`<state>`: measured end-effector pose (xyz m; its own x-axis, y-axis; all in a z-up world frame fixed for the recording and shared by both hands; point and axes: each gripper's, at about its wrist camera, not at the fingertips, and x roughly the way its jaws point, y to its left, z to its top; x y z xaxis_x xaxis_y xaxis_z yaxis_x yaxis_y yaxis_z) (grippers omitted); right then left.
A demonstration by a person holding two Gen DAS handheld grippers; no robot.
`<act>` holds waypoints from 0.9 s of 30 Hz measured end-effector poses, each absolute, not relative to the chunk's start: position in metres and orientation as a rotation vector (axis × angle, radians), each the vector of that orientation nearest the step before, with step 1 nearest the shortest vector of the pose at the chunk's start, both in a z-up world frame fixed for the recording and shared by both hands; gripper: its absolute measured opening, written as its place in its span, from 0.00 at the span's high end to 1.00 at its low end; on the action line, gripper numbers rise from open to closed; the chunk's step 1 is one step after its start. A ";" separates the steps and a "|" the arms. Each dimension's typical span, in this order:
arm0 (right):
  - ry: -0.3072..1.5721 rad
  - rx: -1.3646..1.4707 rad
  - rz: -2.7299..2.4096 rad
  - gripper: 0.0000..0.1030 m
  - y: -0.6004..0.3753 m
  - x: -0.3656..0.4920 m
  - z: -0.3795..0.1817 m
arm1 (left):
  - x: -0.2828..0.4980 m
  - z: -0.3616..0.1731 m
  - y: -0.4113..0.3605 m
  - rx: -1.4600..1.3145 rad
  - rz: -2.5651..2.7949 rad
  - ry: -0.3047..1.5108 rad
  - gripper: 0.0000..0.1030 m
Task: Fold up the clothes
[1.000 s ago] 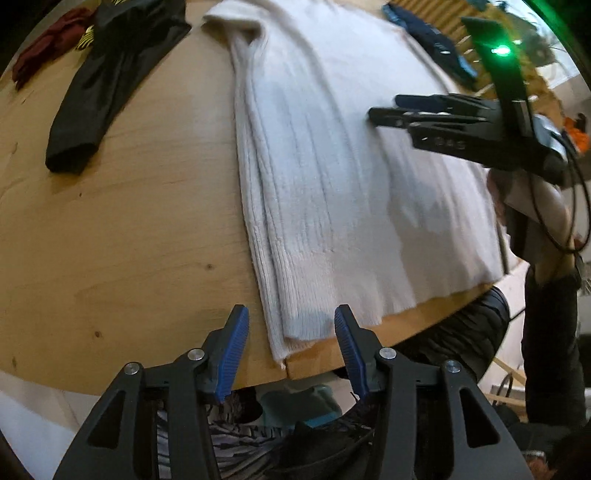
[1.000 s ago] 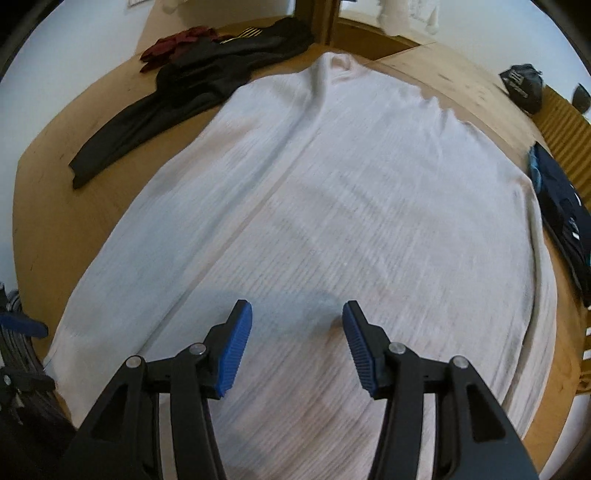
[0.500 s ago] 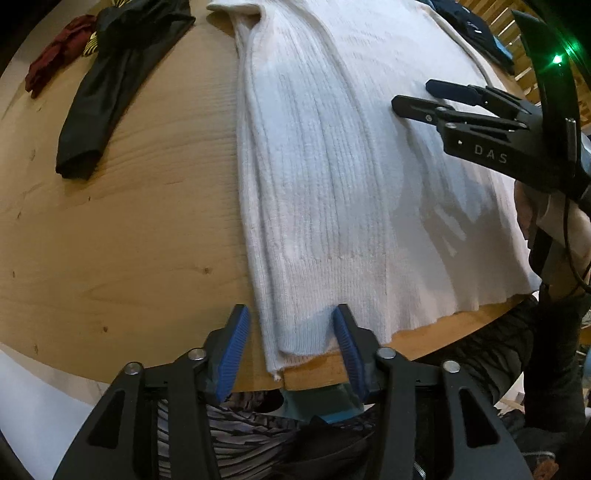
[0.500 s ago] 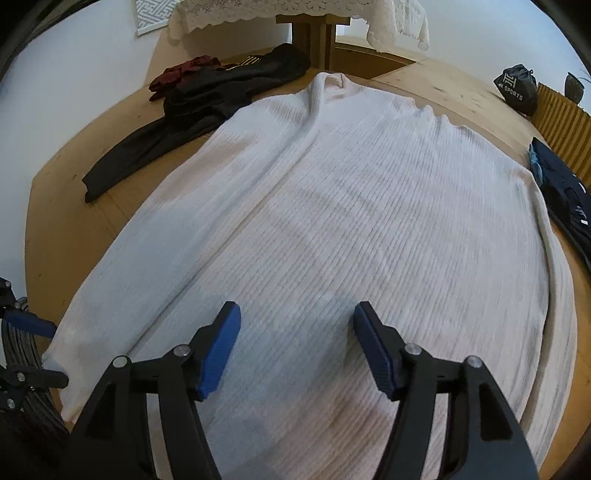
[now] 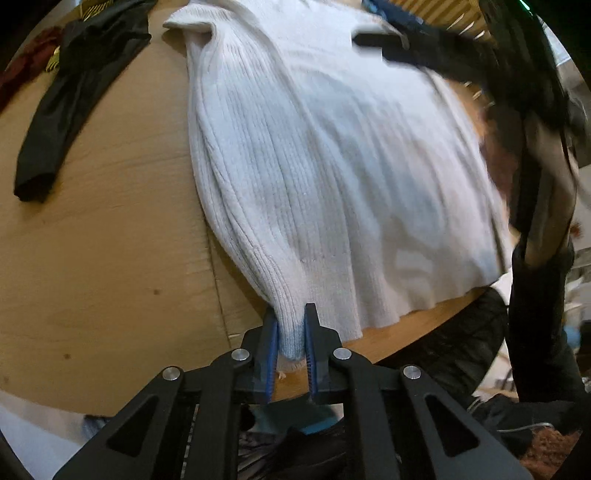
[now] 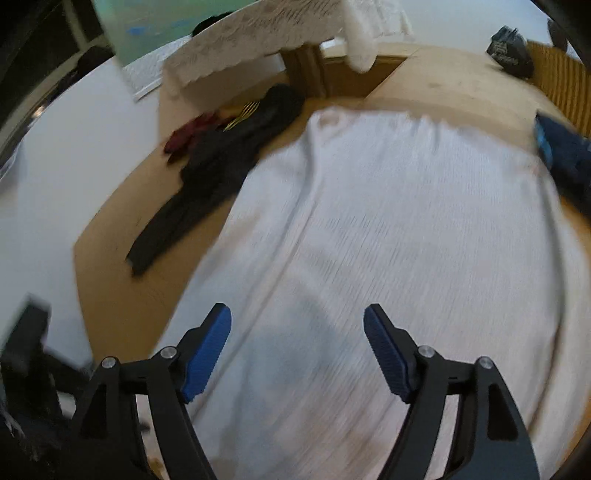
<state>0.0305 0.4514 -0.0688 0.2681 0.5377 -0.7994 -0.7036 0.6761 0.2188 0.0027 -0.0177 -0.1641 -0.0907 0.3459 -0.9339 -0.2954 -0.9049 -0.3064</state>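
A white ribbed sweater lies spread on the wooden table, with its hem at the near edge. My left gripper is closing on the cuff of the sweater's sleeve, and its blue pads press the knit from both sides. In the right wrist view the same sweater fills the middle. My right gripper hangs above it with its jaws opening wide and nothing between them. From the left wrist view the right gripper shows blurred at the top right, over the sweater.
A black garment and a dark red one lie at the table's far left. A dark blue garment sits at the right edge. A person's dark clothing is below the near table edge. A lace-covered piece of furniture stands behind.
The left jaws came together on the sleeve cuff. The right gripper rose off the sweater, tilted up toward the room and spread its jaws wider.
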 end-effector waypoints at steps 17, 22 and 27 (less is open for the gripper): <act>1.358 -0.470 0.570 0.55 0.692 0.154 -0.107 | -0.009 -0.166 -0.061 -1.523 1.903 -0.180 0.89; 1.317 -0.652 0.439 0.55 0.707 0.151 -0.118 | -0.009 -0.159 -0.063 -1.469 1.887 -0.072 0.89; 1.364 -0.626 0.410 0.54 0.711 0.156 -0.132 | -0.008 -0.161 -0.066 -1.449 1.879 -0.081 0.89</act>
<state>0.1560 0.7105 -0.1322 0.1741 -0.0841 -0.9811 -0.6107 0.7724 -0.1746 -0.0082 -0.0663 -0.1612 -0.0788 0.5852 -0.8070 -0.5138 -0.7176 -0.4702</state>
